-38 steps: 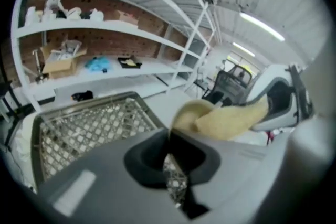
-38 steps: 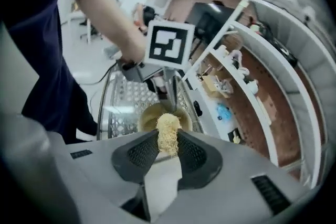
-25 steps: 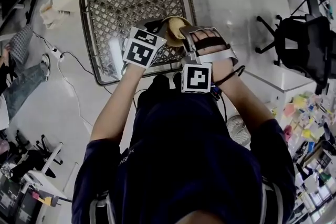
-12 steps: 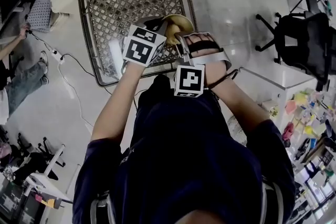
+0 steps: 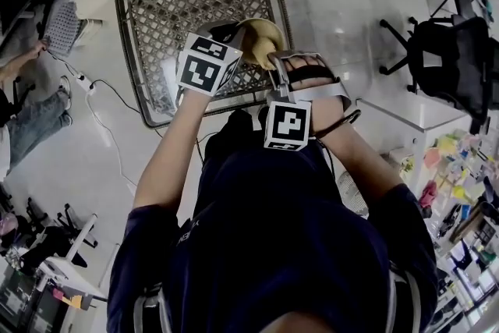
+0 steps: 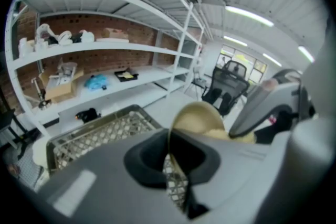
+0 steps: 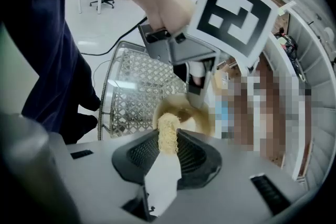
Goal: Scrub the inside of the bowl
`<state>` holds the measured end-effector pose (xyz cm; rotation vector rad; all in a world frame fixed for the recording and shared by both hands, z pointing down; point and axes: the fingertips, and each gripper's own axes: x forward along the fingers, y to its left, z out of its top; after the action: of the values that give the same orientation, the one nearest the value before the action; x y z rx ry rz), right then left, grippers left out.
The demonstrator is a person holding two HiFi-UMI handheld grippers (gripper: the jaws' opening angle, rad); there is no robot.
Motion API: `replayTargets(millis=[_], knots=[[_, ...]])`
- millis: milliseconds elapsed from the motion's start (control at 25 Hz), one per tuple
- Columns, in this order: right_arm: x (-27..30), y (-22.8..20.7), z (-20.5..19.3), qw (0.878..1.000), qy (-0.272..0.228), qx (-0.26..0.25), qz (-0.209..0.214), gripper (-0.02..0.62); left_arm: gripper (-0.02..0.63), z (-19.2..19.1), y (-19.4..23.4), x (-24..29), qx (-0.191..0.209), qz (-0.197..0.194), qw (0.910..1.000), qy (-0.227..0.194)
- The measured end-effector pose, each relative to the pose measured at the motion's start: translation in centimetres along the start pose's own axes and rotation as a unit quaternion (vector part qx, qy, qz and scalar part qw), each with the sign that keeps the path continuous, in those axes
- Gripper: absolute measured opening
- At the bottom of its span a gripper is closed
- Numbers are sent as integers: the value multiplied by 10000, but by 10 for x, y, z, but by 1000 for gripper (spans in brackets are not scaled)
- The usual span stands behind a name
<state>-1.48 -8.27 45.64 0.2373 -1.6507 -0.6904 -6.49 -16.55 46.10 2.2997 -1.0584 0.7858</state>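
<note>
Upper centre of the head view: the left gripper (image 5: 231, 36) is clamped on the rim of a bowl (image 5: 262, 40), holding it in the air on its side, in front of the right edge of a wire basket (image 5: 156, 5). To the right of it, the right gripper (image 5: 274, 61) is closed on a yellow scrub pad (image 7: 167, 134), which points into the bowl's mouth. The right gripper view shows the pad's tip at or just short of the inside wall; contact cannot be confirmed.

The main risk looks to be the grip. Only a narrow bit of rim sits between the left jaws, so a hard push from the pad could twist the bowl round that pinch or knock it free into the basket. The pad, held by one end, could also bend or slide out under pressure.

The bowl is tan, round and thin-walled, with a smooth, slightly glossy outside. A darker patch lies deep inside; whether that is dirt or shadow is unclear.
</note>
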Motion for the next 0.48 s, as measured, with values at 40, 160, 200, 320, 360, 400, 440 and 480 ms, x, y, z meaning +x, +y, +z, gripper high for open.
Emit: replayTargets(millis=[40, 160, 200, 320, 360, 400, 440, 480], knots=[[1, 2, 7, 10000, -77, -39, 23, 84, 8, 1, -2, 1, 19, -24, 10000, 0], [7, -11, 15, 9998, -158, -38, -142, 84, 8, 2, -11, 4, 86, -88, 9999, 16], [9, -18, 12, 9996, -133, 11, -236, 84, 8, 2, -12, 5, 103, -100, 9999, 20], [11, -39, -3, 9987, 10, 191, -465, 84, 8, 0, -13, 7, 197, -93, 9997, 69], [11, -42, -8, 9985, 61, 239, -492, 84, 8, -1, -12, 7, 220, -86, 9997, 90], [11, -44, -12, 9984, 108, 272, -490, 84, 8, -2, -10, 8, 229, -80, 9997, 99], [11, -42, -15, 9984, 153, 285, -459, 84, 8, -2, -8, 8, 227, -68, 9997, 105], [10, -38, -17, 9986, 193, 279, -402, 84, 8, -3, -6, 8, 222, -47, 9997, 113]])
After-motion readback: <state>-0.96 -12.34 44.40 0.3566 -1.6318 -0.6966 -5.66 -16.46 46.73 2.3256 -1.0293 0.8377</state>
